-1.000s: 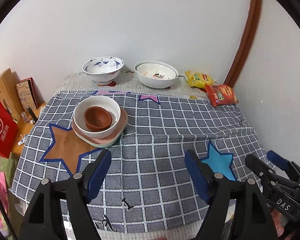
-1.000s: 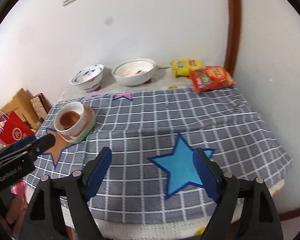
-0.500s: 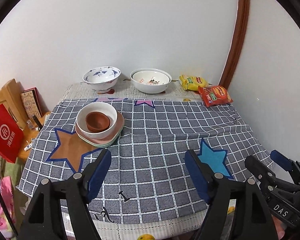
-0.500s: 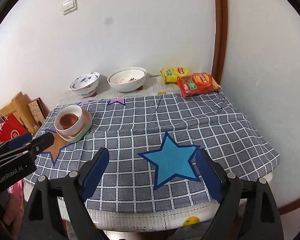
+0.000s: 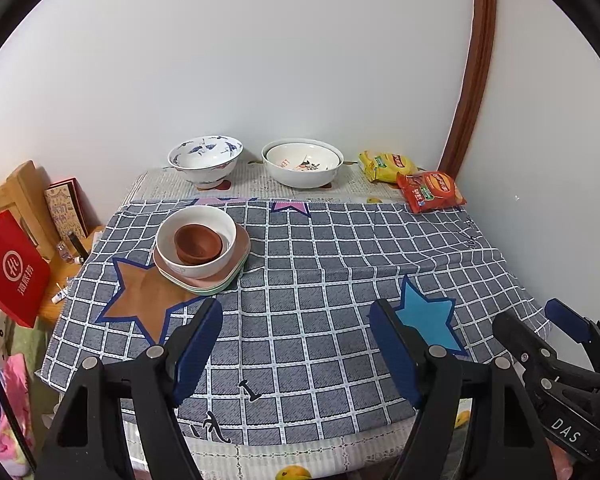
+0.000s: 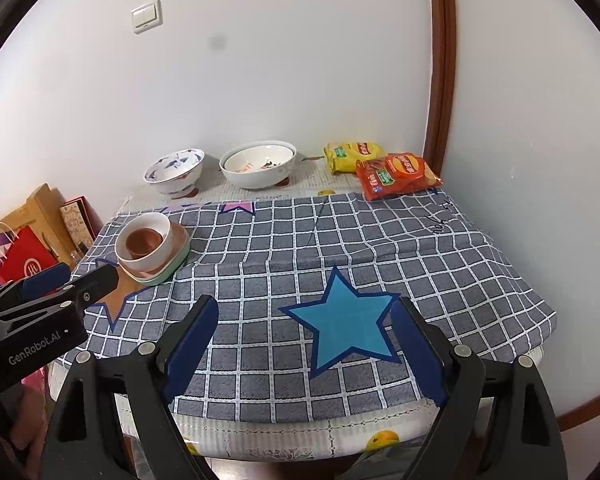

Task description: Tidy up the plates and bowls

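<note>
A small brown bowl (image 5: 198, 243) sits inside a white bowl (image 5: 224, 222), on a pink plate (image 5: 242, 242) over a green plate (image 5: 220, 286), at the table's left. The stack also shows in the right wrist view (image 6: 150, 246). A blue-patterned bowl (image 5: 205, 158) and a large white bowl (image 5: 302, 166) stand at the back. My left gripper (image 5: 296, 344) is open and empty above the table's front edge. My right gripper (image 6: 304, 344) is open and empty above the blue star.
A yellow snack bag (image 5: 386, 165) and a red snack bag (image 5: 430, 191) lie at the back right by the wall. The checked cloth (image 5: 320, 272) covers the table. A red paper bag (image 5: 10, 268) and a wooden rack (image 5: 20, 188) stand to the left.
Both grippers have pulled back and up from the table, so more of the wall and table edge shows. The dishes have not moved.
</note>
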The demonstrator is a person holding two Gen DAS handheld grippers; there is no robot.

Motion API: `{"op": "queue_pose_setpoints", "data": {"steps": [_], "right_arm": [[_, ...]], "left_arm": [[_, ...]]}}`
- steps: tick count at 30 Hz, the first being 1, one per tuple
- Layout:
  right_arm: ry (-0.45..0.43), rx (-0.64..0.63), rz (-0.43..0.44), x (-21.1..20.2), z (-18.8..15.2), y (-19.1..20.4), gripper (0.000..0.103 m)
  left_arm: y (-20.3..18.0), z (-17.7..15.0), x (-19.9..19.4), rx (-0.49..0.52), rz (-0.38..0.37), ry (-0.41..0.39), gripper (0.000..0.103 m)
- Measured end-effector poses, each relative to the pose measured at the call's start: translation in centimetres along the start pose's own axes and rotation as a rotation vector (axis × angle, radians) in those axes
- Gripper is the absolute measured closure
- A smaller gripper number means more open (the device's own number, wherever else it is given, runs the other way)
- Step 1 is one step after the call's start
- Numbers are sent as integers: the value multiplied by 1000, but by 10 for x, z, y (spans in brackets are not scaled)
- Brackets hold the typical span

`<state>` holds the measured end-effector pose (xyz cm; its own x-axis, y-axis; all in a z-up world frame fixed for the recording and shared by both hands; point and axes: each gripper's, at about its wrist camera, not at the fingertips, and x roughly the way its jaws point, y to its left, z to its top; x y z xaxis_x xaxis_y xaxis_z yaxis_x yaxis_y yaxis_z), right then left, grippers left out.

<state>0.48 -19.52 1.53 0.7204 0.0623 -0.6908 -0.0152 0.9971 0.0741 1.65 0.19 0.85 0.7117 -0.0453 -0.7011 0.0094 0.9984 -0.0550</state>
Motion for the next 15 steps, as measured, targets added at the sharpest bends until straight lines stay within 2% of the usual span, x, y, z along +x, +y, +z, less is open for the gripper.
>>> {"op": "queue_pose_setpoints", "data": {"steps": [15], "right_arm": [[-2, 2, 12, -2, -1, 2, 16]], "left_arm": [[-2, -2, 0, -4, 0, 2, 29]]}}
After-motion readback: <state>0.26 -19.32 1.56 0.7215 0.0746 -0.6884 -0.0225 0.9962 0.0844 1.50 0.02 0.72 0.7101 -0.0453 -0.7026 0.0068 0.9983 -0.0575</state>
